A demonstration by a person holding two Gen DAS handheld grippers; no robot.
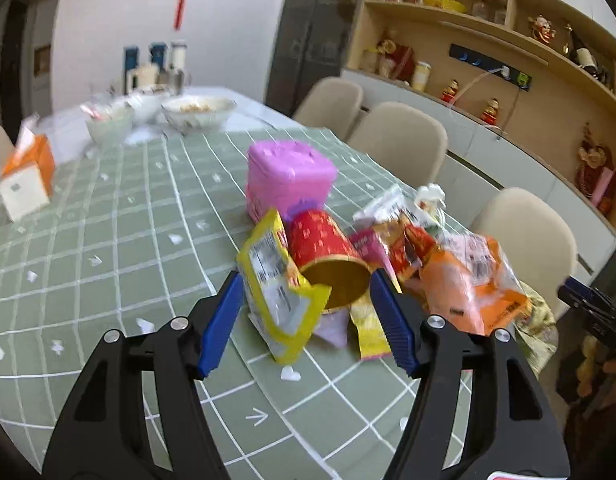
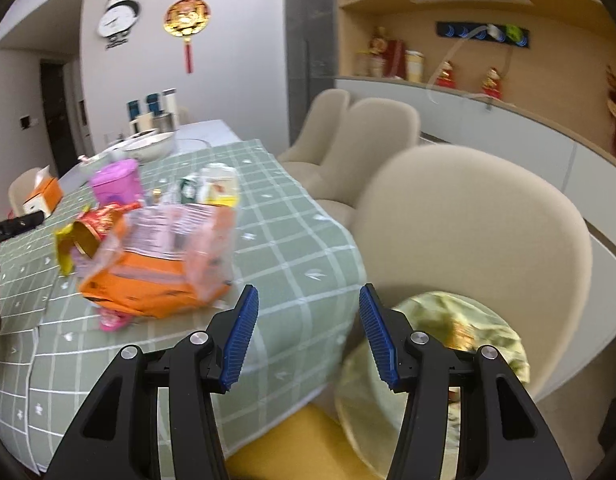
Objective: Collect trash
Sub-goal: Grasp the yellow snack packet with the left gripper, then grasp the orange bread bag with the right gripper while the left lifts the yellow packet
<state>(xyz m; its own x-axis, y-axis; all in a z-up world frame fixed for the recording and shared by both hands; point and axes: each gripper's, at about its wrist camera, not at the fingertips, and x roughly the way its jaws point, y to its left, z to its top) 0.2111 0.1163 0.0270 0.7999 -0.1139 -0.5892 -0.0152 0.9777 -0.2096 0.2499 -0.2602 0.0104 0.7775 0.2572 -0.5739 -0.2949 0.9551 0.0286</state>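
A pile of trash lies on the green checked tablecloth (image 1: 108,240). It holds a yellow snack wrapper (image 1: 276,280), a red paper cup (image 1: 319,240) on its side and an orange plastic bag (image 1: 479,288). My left gripper (image 1: 306,276) is open, its blue pads on either side of the yellow wrapper and the cup's mouth, not pressing on them. My right gripper (image 2: 308,289) is open and empty, hanging over the table's near edge. The orange bag (image 2: 148,280) lies to its left. A bin lined with a yellow-green bag (image 2: 447,340) is just to its right.
A pink lidded box (image 1: 288,176) stands behind the pile. An orange-and-white tissue box (image 1: 26,176) sits far left, with bowls (image 1: 198,114) and bottles at the far end. Beige chairs (image 2: 467,240) line the table's right side, in front of a shelf wall.
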